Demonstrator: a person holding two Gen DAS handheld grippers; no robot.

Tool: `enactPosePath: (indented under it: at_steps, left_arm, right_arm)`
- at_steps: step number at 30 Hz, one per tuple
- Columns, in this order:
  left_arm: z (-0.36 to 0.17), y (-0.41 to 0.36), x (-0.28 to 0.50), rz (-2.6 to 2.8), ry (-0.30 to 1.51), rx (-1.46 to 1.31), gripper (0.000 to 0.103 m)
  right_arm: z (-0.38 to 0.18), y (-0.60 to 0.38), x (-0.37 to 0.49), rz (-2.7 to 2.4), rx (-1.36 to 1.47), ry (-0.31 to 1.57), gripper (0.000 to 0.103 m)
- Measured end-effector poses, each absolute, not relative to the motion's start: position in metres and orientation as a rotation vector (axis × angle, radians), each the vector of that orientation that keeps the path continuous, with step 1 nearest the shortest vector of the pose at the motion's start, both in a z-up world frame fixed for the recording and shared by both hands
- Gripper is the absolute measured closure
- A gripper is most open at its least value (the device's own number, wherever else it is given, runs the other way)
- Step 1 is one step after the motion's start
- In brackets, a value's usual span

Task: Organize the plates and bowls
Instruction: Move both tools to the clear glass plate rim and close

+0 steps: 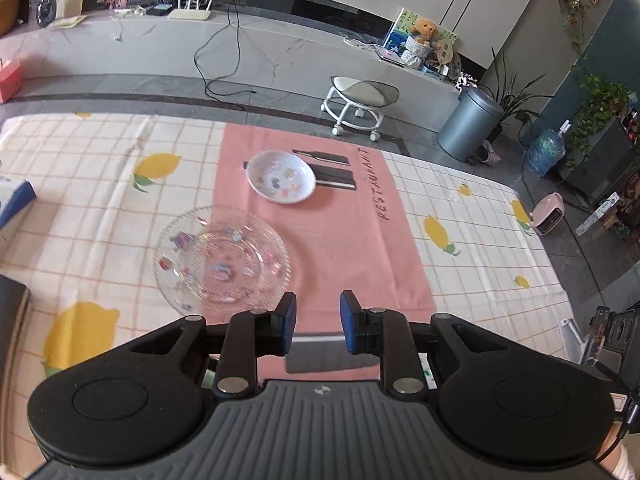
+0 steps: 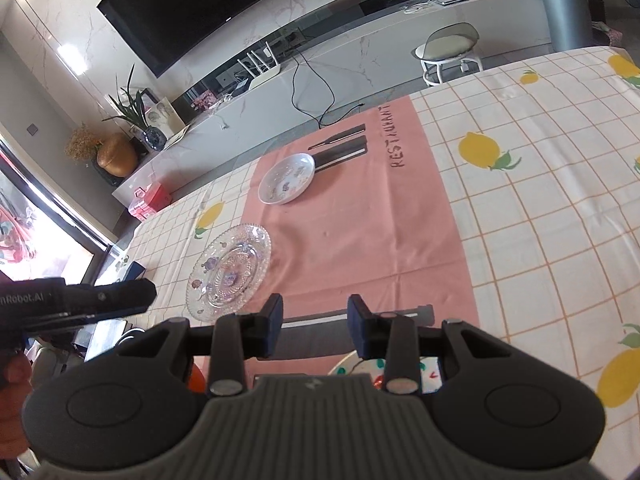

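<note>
A clear glass plate (image 1: 222,258) with small coloured motifs lies on the lemon-print tablecloth (image 1: 100,184), its right edge on the pink placemat (image 1: 352,240). Farther back on the placemat sits a white bowl (image 1: 280,176) with printed figures. My left gripper (image 1: 318,320) hovers above the table just right of the glass plate, open and holding nothing. In the right wrist view the glass plate (image 2: 229,272) and the white bowl (image 2: 286,178) lie ahead to the left. My right gripper (image 2: 315,322) is open and holds nothing. A patterned white plate (image 2: 360,364) shows partly beneath it.
A blue tissue box (image 1: 16,200) lies at the table's left edge. Beyond the far edge stand a white stool (image 1: 360,100) and a grey bin (image 1: 468,120). The left tool's black housing (image 2: 80,300) shows at the left, with something orange (image 2: 196,378) low beside it.
</note>
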State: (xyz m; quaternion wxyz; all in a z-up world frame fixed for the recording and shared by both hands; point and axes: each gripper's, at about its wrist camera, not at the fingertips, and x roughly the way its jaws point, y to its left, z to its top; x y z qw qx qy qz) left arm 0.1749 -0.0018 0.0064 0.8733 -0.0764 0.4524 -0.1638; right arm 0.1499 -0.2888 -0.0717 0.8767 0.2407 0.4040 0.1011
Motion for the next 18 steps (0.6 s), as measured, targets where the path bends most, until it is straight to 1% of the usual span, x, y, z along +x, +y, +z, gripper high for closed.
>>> enactPosePath:
  at_steps: [2, 4, 8, 13, 18]
  left_arm:
    - [0.009, 0.01, 0.186, -0.319, 0.935, -0.124, 0.073]
    - [0.009, 0.024, 0.198, -0.32, 0.939, -0.104, 0.066]
    - [-0.001, 0.047, 0.222, -0.344, 0.961, -0.089, 0.06]
    - [-0.029, 0.067, 0.245, -0.376, 0.962, -0.081, 0.06]
    - [-0.066, 0.086, 0.263, -0.407, 0.997, -0.143, 0.059]
  right_arm:
    - [-0.074, -0.282, 0.161, 0.222, 0.51, 0.86, 0.067]
    - [-0.078, -0.276, 0.172, 0.229, 0.519, 0.878, 0.067]
    - [-0.084, -0.265, 0.191, 0.232, 0.534, 0.907, 0.067]
    - [-0.098, -0.246, 0.217, 0.239, 0.557, 0.948, 0.067]
    - [-0.117, -0.232, 0.24, 0.254, 0.603, 0.993, 0.067]
